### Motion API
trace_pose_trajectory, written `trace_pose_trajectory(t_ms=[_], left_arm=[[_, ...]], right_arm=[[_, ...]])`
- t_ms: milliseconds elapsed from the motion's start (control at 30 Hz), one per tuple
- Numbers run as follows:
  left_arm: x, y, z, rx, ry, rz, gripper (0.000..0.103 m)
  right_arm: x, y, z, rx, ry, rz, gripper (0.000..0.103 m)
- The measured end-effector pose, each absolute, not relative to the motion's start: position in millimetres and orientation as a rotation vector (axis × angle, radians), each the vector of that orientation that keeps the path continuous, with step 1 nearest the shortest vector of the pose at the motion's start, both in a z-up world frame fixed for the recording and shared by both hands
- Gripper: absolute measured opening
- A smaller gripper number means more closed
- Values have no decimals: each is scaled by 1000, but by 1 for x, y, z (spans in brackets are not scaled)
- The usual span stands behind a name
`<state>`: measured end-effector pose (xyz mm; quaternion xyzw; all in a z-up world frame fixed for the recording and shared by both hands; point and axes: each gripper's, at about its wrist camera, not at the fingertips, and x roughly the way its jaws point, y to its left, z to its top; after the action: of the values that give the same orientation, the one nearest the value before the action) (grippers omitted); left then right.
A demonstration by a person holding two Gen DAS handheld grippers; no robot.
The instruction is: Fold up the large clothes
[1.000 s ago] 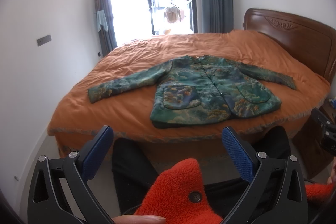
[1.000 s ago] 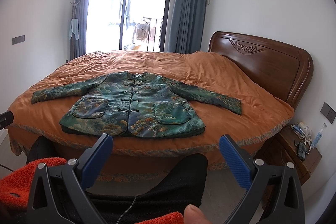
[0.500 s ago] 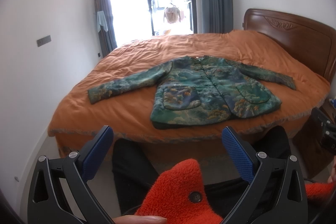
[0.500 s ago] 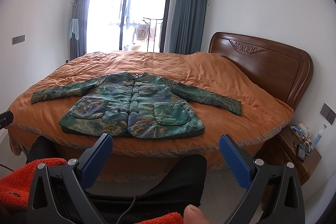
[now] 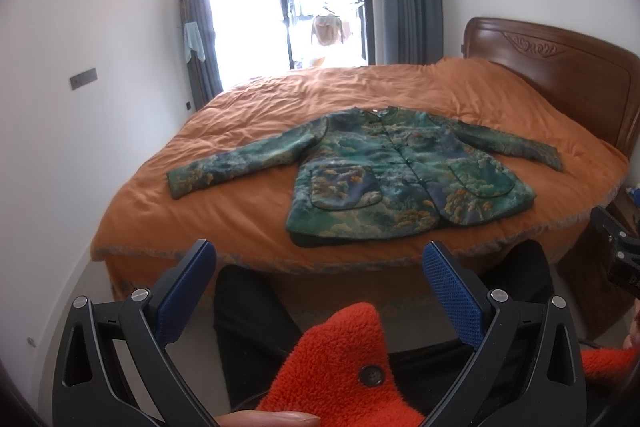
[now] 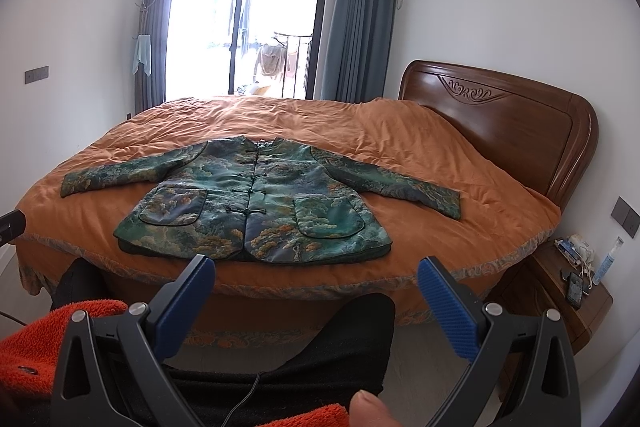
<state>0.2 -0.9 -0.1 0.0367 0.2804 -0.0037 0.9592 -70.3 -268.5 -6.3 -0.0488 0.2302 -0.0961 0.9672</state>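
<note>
A green patterned jacket lies flat and buttoned on the orange bed, sleeves spread to both sides, hem toward me; it also shows in the right wrist view. My left gripper is open and empty, held back from the bed's near edge over the person's legs. My right gripper is open and empty too, also short of the bed.
A wooden headboard stands at the right. A nightstand with a phone and small items sits at the bed's right corner. White wall runs close along the left. The person's black trousers and orange fleece sleeve are below the grippers.
</note>
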Motion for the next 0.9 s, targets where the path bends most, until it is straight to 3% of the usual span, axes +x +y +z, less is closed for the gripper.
trace_pose_trajectory(t_ms=[900], left_arm=[[1, -3, 1, 72, 564, -8, 103]], right_arm=[[-68, -270, -10, -110, 475, -185, 103]])
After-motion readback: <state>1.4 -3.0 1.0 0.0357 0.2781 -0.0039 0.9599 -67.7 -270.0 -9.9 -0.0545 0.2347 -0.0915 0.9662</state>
